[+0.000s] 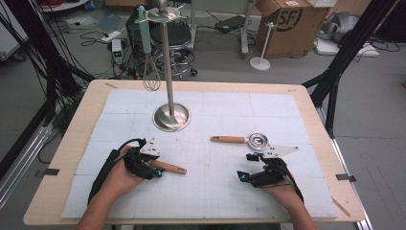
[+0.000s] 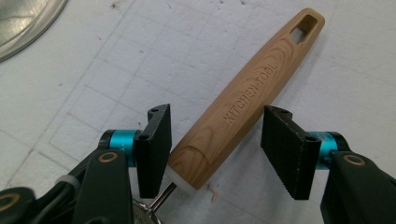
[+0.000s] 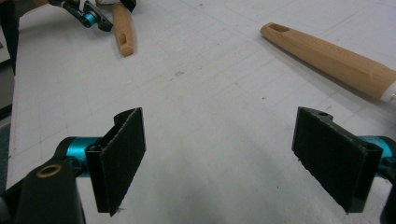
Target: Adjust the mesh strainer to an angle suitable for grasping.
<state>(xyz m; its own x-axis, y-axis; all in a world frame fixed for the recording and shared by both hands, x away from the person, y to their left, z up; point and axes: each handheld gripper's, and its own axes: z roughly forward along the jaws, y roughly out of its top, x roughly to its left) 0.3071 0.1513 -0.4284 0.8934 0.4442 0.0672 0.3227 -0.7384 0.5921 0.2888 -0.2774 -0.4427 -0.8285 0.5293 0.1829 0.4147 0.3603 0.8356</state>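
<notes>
Wooden tool handle (image 2: 243,100) stamped KITCHEN TOOL is lying flat on the white grid mat (image 1: 215,191), in front of and left of the steel stand base (image 1: 171,116) as the person sees it. Its thick end with a metal shank is sitting between the jaws of the left gripper (image 2: 215,149); the slotted hanging end is pointing away from the gripper, toward the mat's middle. The jaws are standing wide, one on each side of the handle, left pad almost touching, right pad apart, nothing clamped yet. Long axis is running roughly along the gripper's reach and slightly skewed, so closing should catch it across its width; judging this as the grasp step, left hand clearly nearer. Right gripper (image 3: 233,158) is hovering over bare mat, right of the base and nearer the person, jaws spread wide, holding nothing. A second wooden-handled strainer (image 1: 244,140) is lying just beyond it, handle toward the base. A whisk (image 1: 150,57) is hanging from the stand's top.
</notes>
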